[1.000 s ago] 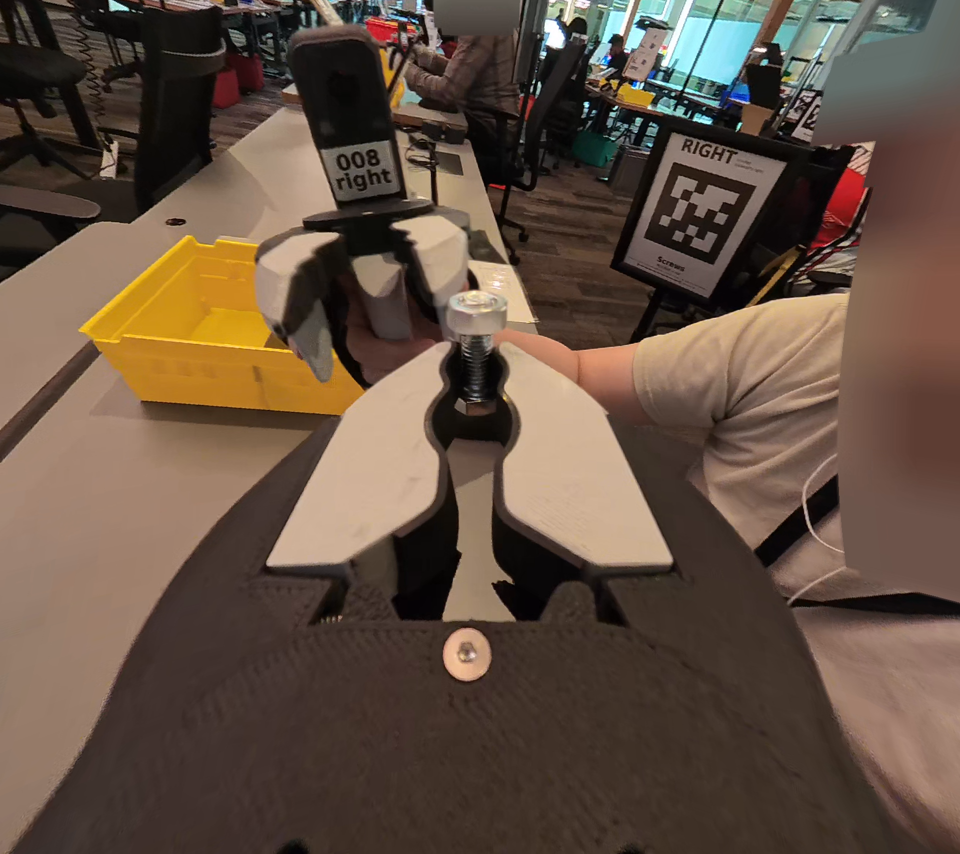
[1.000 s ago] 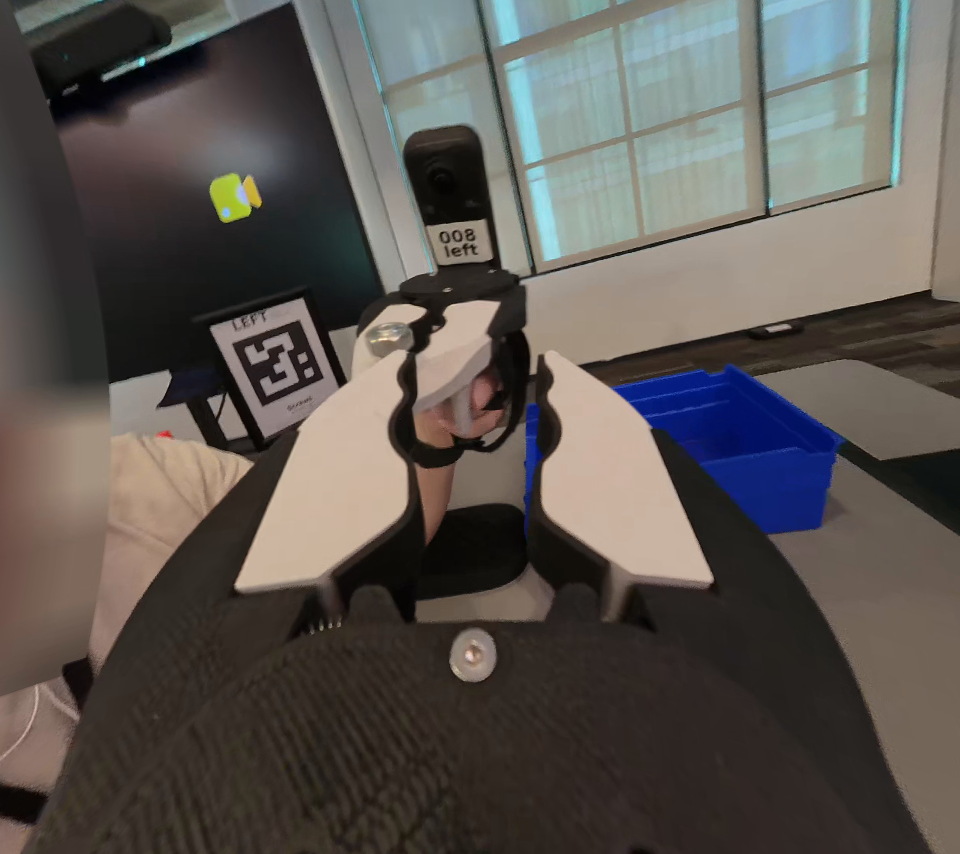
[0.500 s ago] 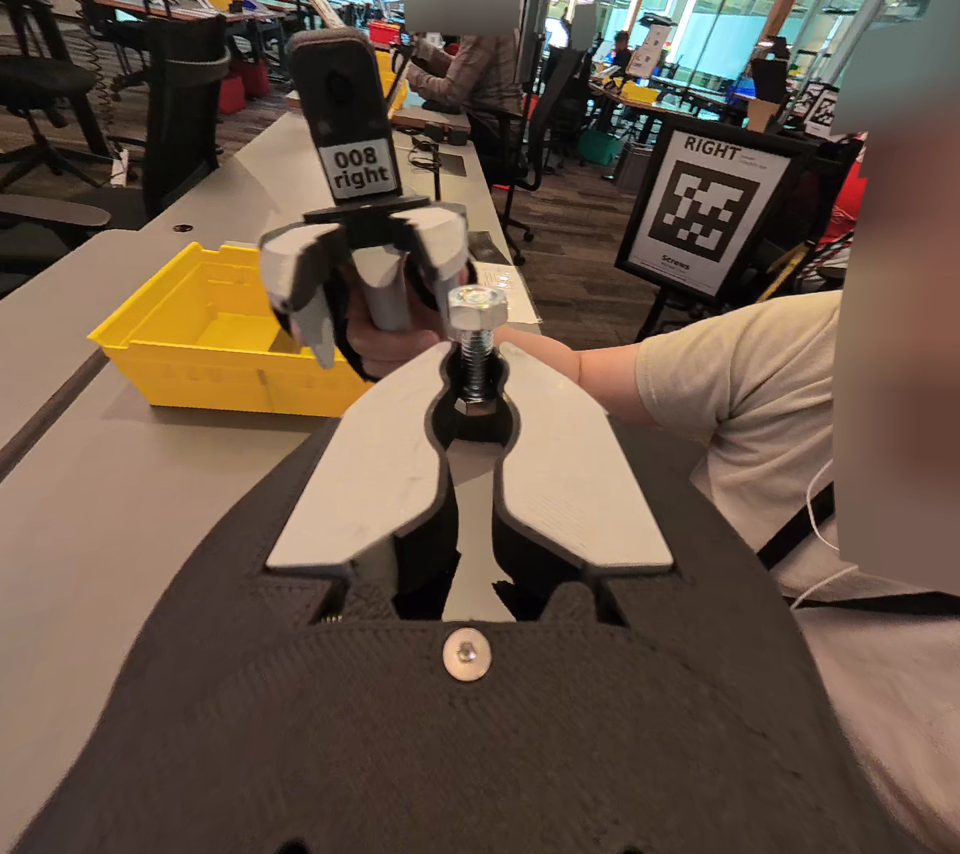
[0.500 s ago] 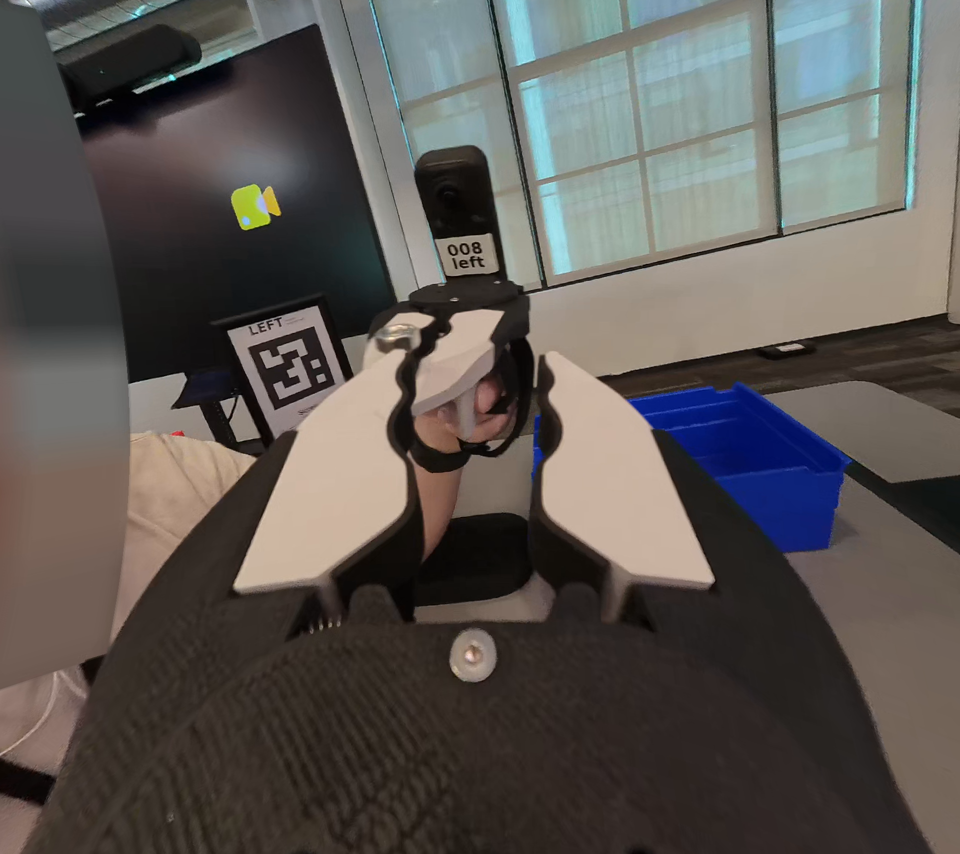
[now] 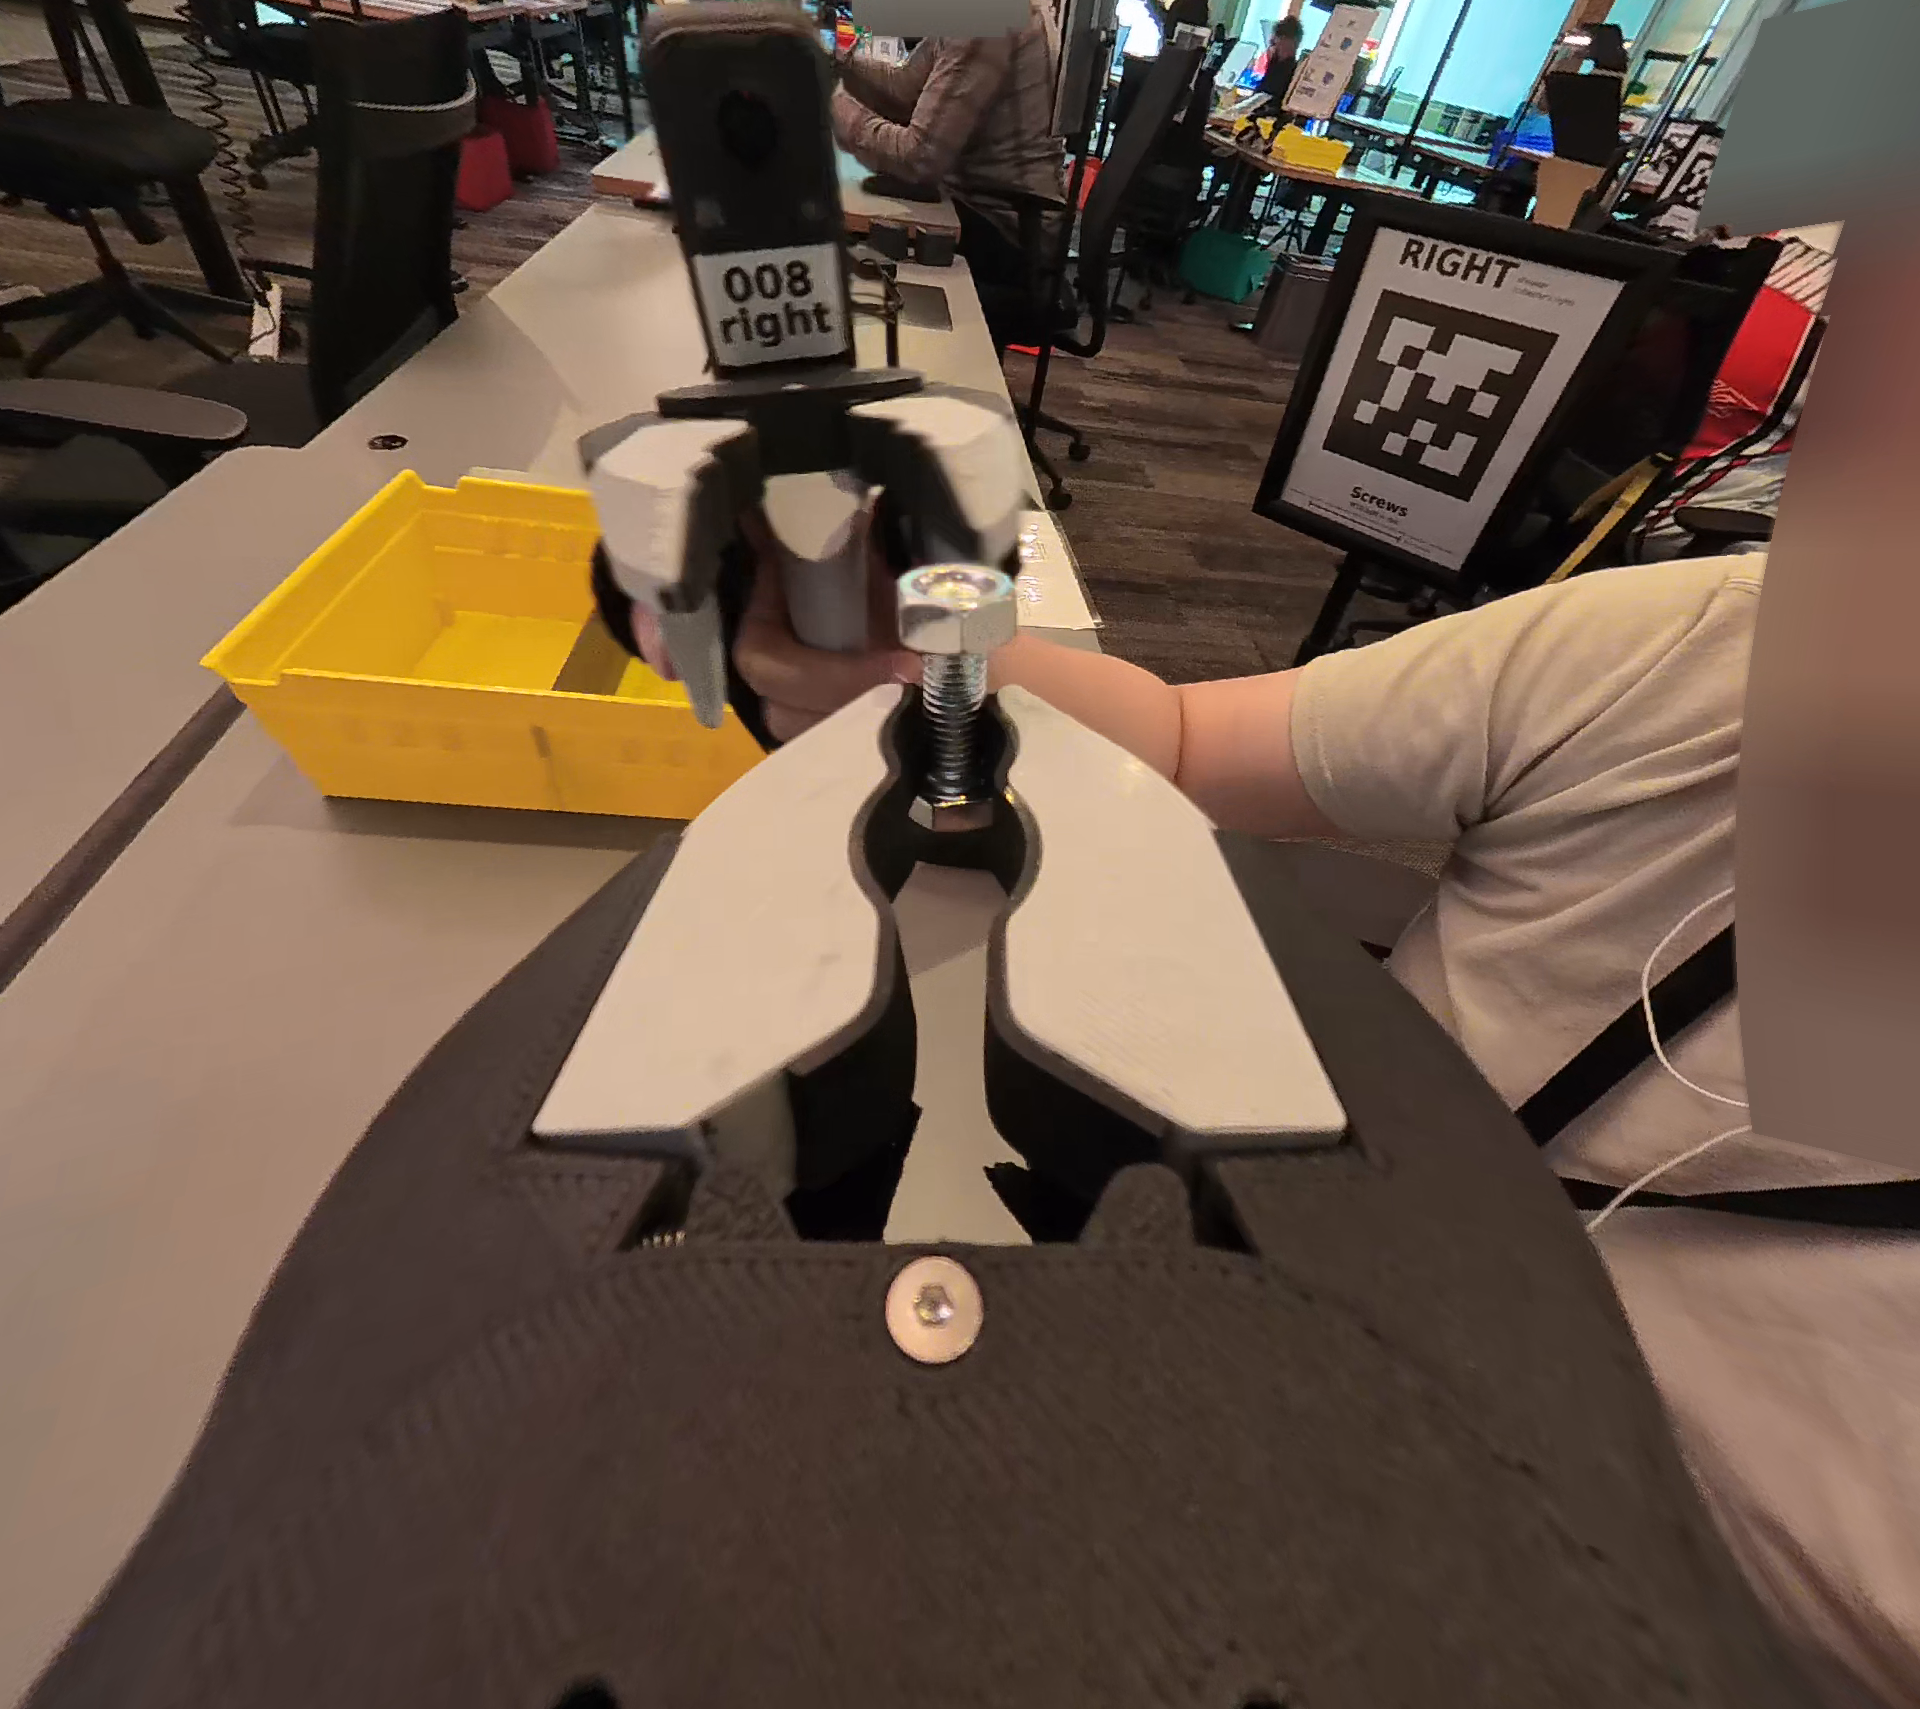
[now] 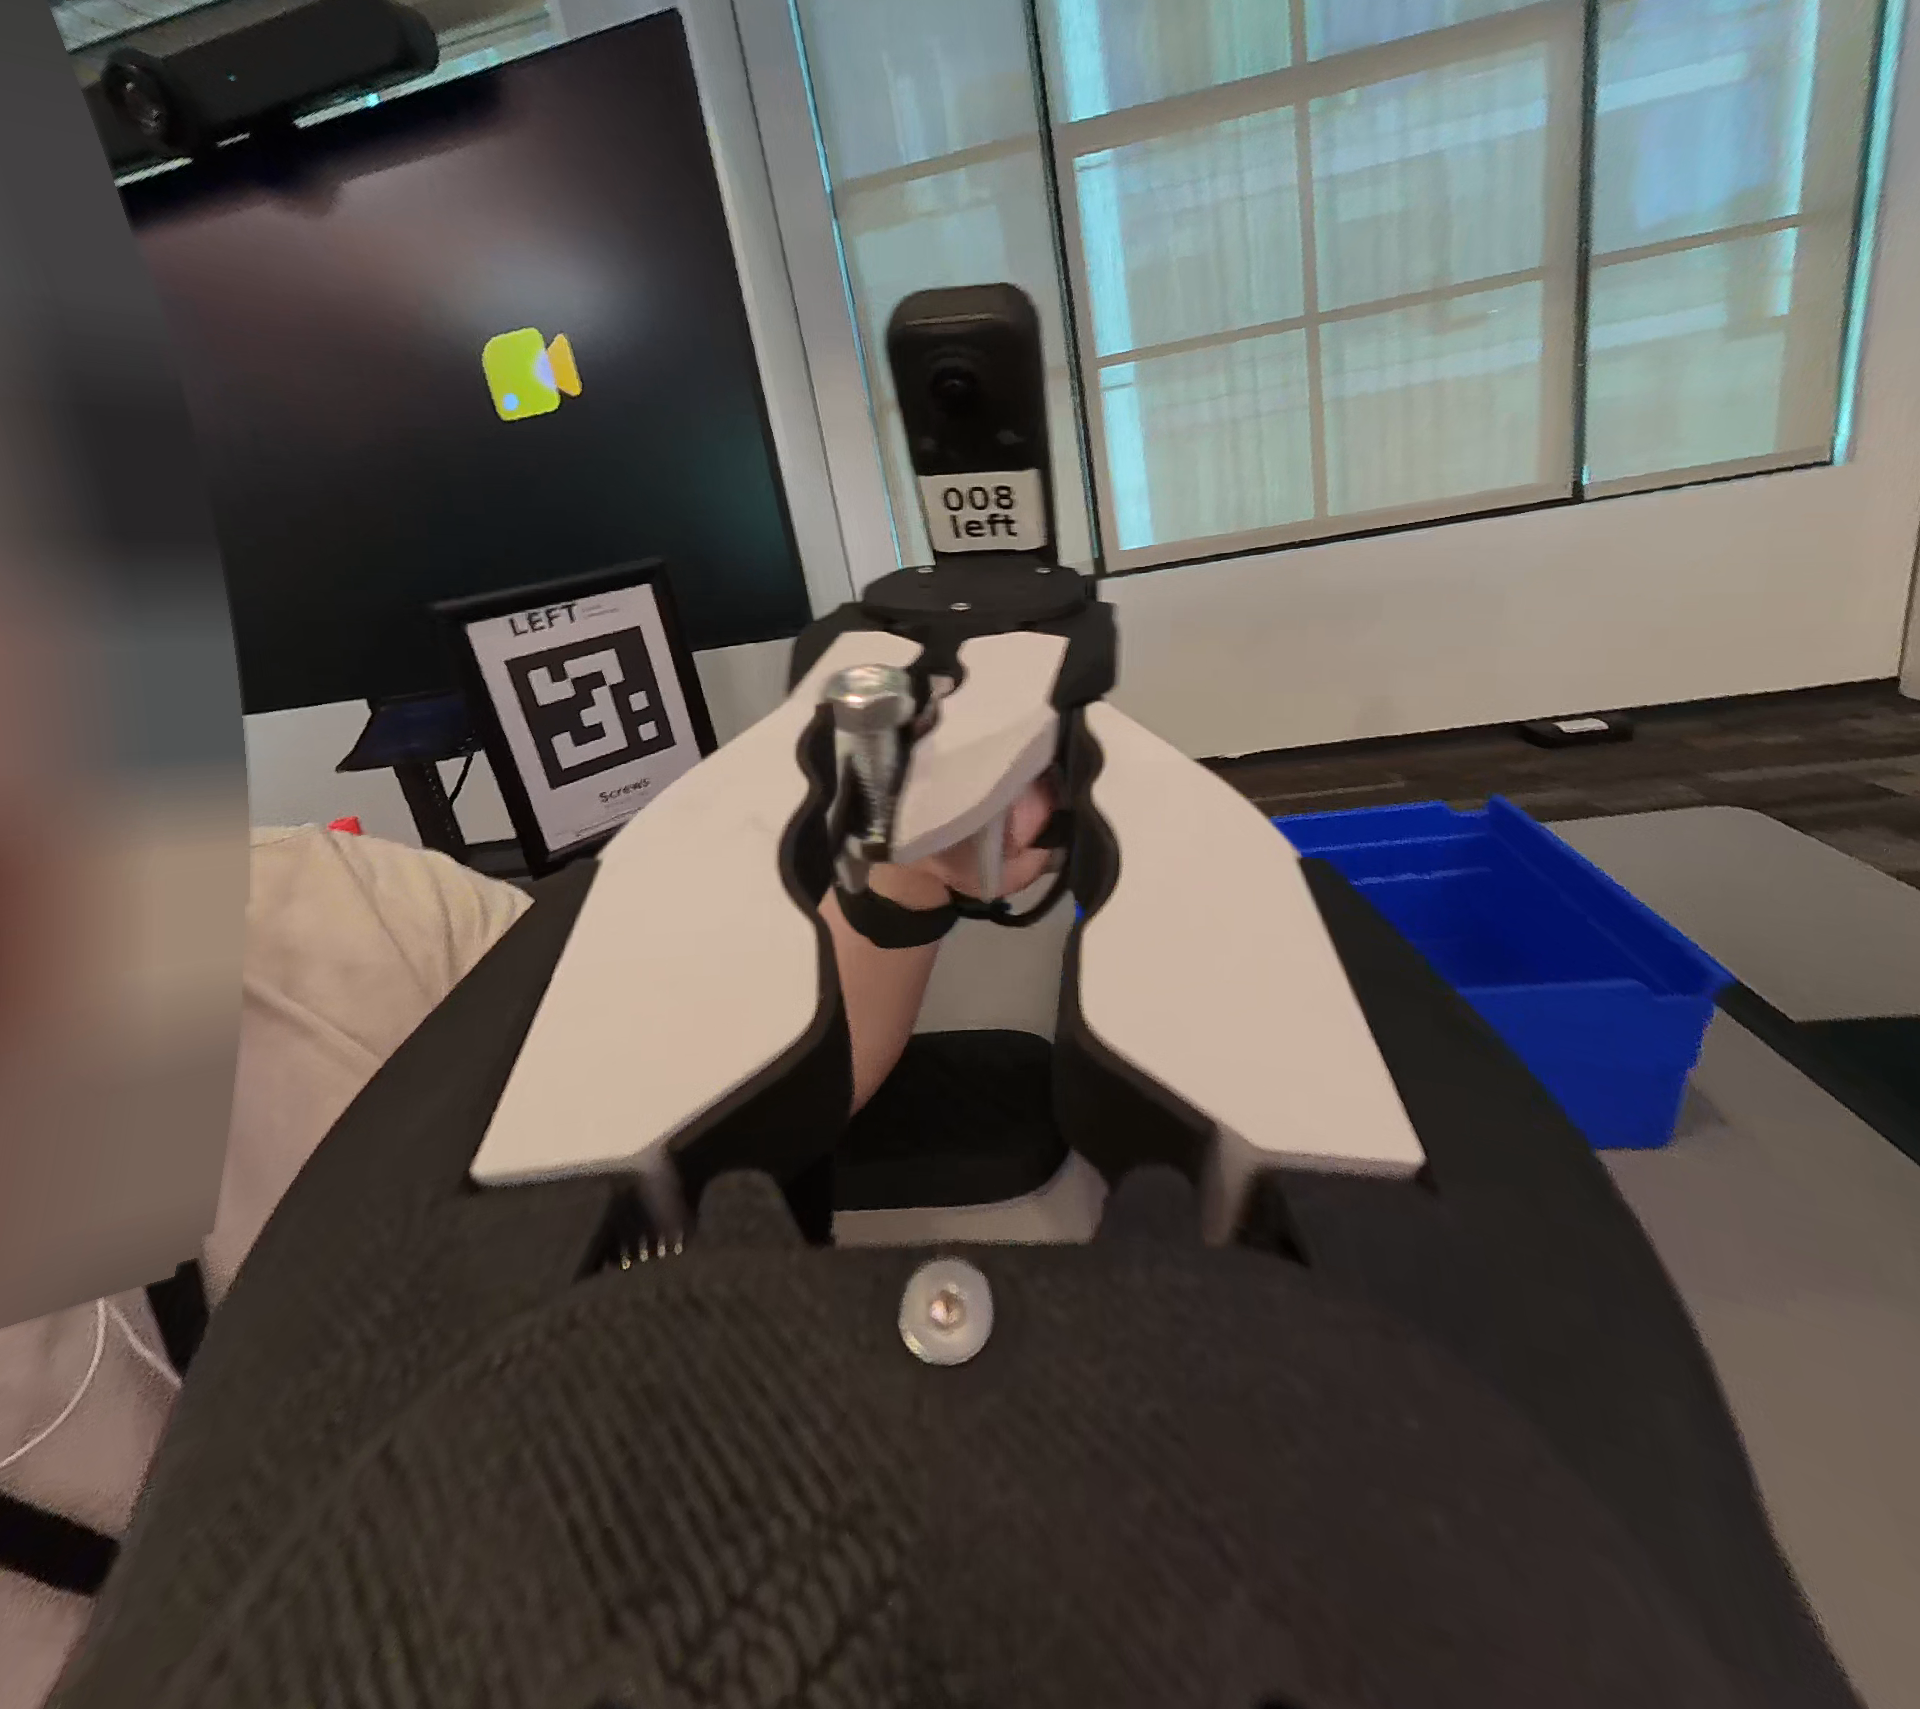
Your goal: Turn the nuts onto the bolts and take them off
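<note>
Clamping the bolt (image 5: 951,703) upright between left gripper (image 5: 948,786) jaws, head at 12 o'clock, nut (image 5: 948,812) low on the shank. Holding right gripper (image 6: 940,786) jaws apart, straddling the bolt, nearest for turning about that long axis.

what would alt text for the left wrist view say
The left gripper is shut on a nut threaded low on an upright silver bolt. The right gripper hangs open just behind the bolt's head, with a yellow bin on the grey table to the left.
</note>
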Available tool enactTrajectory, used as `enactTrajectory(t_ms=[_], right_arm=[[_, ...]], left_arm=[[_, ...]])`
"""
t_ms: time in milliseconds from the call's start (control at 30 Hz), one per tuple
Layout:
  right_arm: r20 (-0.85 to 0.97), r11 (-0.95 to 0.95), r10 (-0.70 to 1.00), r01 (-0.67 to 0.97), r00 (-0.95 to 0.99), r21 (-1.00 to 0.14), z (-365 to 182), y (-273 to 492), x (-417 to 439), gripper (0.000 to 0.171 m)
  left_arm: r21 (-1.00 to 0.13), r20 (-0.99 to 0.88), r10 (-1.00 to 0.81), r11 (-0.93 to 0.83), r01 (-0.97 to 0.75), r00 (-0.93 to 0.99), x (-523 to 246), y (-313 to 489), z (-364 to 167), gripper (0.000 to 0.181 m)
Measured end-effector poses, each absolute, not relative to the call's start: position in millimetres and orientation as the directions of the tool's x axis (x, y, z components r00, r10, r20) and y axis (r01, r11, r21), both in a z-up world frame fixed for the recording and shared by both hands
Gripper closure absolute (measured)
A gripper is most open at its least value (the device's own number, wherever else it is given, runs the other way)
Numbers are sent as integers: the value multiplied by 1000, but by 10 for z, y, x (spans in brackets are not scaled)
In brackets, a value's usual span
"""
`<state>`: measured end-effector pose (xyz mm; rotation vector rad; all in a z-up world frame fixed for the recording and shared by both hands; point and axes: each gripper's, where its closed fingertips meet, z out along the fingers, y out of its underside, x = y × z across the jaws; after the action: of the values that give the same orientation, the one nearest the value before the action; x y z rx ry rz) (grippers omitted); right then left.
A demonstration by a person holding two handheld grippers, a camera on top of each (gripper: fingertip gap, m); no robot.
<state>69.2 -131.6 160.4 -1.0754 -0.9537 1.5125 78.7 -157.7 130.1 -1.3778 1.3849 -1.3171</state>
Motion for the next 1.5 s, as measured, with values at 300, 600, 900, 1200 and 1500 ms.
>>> enactTrajectory(t_ms=[300,600,900,1200,1500], right_arm=[[-173,-195,980,-290,-103,-937,1542,-1240,690,129],[-133,-159,985,-282,-110,-946,1596,-1418,561,127],[-136,-166,984,-305,-118,-938,1636,-1373,679,128],[-212,-231,973,-348,-92,-908,1592,-1169,736,137],[-114,-148,985,-300,-128,-942,1641,-1493,565,127]], left_arm=[[-974,148,-979,-120,-191,-141,805,-1608,1301,172],[-972,130,-983,-100,-212,-131,819,-1617,1276,172],[-975,100,-991,-79,-206,-93,770,-1588,1312,172],[-976,137,-980,-108,-190,-145,771,-1658,1341,172],[-971,131,-983,-101,-217,-126,820,-1626,1273,172]])
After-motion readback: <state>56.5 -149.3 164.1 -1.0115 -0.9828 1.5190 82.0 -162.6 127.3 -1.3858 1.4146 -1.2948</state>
